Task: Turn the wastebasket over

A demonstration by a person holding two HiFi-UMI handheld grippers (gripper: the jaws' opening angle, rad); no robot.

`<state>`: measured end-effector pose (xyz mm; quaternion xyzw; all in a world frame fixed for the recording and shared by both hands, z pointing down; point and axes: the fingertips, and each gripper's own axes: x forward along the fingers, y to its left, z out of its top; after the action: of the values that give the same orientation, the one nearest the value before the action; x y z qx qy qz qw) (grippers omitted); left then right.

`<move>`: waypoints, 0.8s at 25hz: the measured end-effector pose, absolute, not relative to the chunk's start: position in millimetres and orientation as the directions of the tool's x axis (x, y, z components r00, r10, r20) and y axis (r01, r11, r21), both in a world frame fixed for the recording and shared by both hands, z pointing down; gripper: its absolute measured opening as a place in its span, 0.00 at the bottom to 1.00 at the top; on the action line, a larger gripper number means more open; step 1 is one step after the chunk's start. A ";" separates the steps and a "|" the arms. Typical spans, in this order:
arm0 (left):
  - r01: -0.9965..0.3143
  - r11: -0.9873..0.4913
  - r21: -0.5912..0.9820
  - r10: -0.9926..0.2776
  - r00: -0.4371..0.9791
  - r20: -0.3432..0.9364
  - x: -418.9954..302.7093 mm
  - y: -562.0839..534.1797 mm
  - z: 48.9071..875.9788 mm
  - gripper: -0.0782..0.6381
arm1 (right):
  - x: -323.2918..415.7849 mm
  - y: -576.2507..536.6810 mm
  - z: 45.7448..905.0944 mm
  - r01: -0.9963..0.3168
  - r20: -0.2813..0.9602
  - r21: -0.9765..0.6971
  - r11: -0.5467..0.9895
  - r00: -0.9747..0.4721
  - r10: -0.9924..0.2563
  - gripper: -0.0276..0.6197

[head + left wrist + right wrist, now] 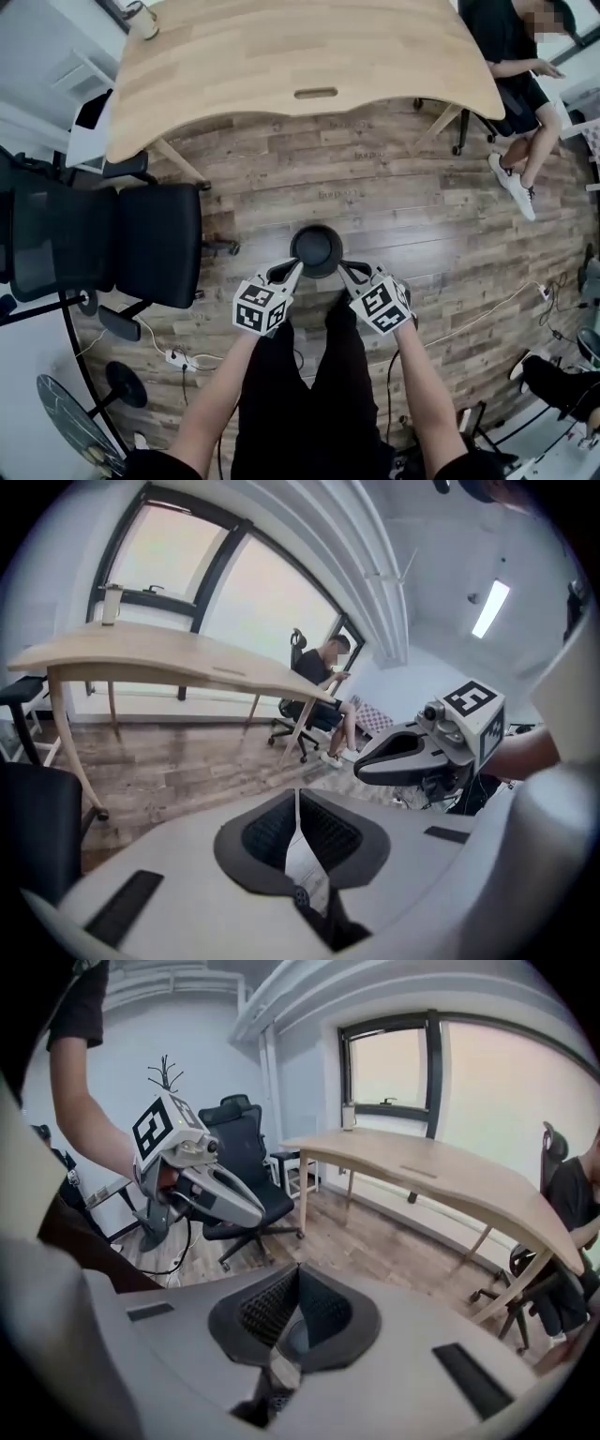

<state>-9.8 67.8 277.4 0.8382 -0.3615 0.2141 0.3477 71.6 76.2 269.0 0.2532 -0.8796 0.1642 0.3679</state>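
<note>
In the head view the wastebasket (316,250) shows as a dark round shape on the wooden floor, seen from straight above. It lies just ahead of the person's legs. My left gripper (289,273) hangs over its left rim and my right gripper (349,272) over its right rim, both tips pointing inward at it. In the left gripper view my left gripper (297,803) is shut with nothing between its ribbed pads, and my right gripper (412,754) floats opposite. In the right gripper view my right gripper (297,1283) is shut and empty too, with a dark round patch low in the slit.
A curved wooden desk (300,56) with a cup (142,21) fills the far side. A black office chair (141,244) stands at the left. A seated person (520,84) is at the far right. A power strip and cables (178,358) lie on the floor.
</note>
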 end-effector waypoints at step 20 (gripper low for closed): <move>-0.726 -0.619 0.298 -0.606 0.683 0.408 0.4 0.8 67.4 0.15 | 62.2 18.0 64.0 -0.743 0.488 0.015 0.669 -0.579 -0.653 0.09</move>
<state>0.4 0.8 67.4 0.8896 -0.3743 0.1348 0.2241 62.2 18.0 64.0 0.3950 -0.8833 0.0961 0.2334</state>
